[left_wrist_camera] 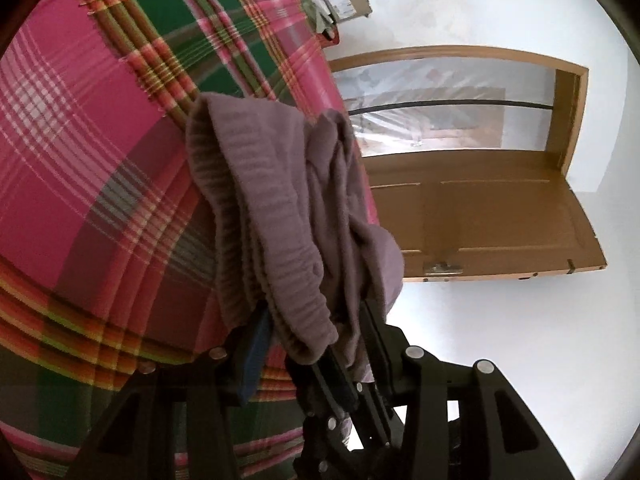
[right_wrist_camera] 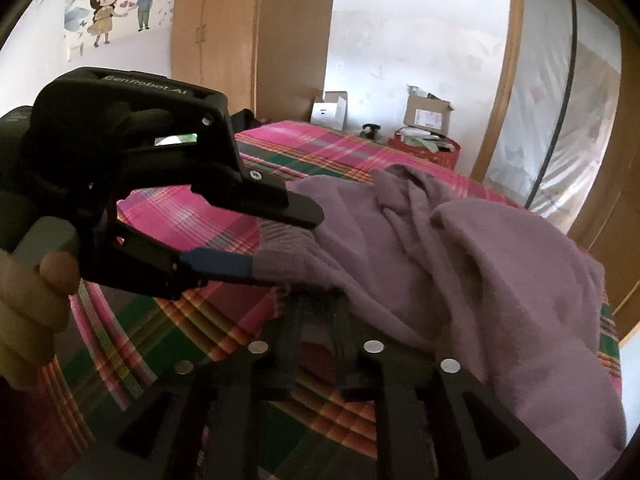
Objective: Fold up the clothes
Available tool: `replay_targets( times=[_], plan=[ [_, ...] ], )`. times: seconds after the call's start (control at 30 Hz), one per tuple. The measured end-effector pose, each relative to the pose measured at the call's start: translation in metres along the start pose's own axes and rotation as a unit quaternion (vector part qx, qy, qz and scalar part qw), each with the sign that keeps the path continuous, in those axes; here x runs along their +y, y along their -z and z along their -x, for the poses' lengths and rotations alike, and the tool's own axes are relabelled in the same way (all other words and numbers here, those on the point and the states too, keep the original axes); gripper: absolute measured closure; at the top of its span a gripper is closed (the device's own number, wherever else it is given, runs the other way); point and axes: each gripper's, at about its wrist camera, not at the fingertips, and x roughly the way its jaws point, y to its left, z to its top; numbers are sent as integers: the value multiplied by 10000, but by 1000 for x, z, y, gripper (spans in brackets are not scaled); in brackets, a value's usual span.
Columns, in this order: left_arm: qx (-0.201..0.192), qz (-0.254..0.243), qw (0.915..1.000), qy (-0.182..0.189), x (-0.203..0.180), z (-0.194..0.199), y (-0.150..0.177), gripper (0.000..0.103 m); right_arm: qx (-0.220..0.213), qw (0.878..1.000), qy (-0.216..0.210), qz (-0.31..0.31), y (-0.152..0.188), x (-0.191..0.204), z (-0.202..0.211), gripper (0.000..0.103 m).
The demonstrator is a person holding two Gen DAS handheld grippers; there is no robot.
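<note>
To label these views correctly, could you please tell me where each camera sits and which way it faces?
Left wrist: on the left gripper, rolled sideways, facing the mauve garment it grips, over the plaid bed, with the brown door beyond; own fingers show.
Right wrist: on the right gripper, facing along the bed toward the wardrobe; its fingers, the left gripper and a hand show.
Shared: garment, bed, cardboard box.

Plaid bedspread, cardboard box, wardrobe
</note>
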Motion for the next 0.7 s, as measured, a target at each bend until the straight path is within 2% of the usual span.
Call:
replay_targets(
  times=[0.1, 0.37, 0.6, 0.67, 0.7],
  plan=[
    [-17, 50, 10000, -18, -2, 0, -3, 61, -9, 9999, 102, 33, 1, -2, 1, 77],
    [-16, 46, 10000, -74, -5, 2, -7, 61, -33, 9992, 373, 119, 3, -6, 3, 75],
    [28, 26, 9999, -120, -5, 2, -7, 61, 352, 9973, 565, 303, -4, -4, -23, 75],
    [37, 54, 9999, -122, -3, 1, -8, 61, 393, 9977, 544, 131, -5, -10, -26, 76],
    [41, 72, 9999, -133, -3, 0, -8, 61, 379, 9979, 518, 64, -5, -12, -26, 83]
  ],
)
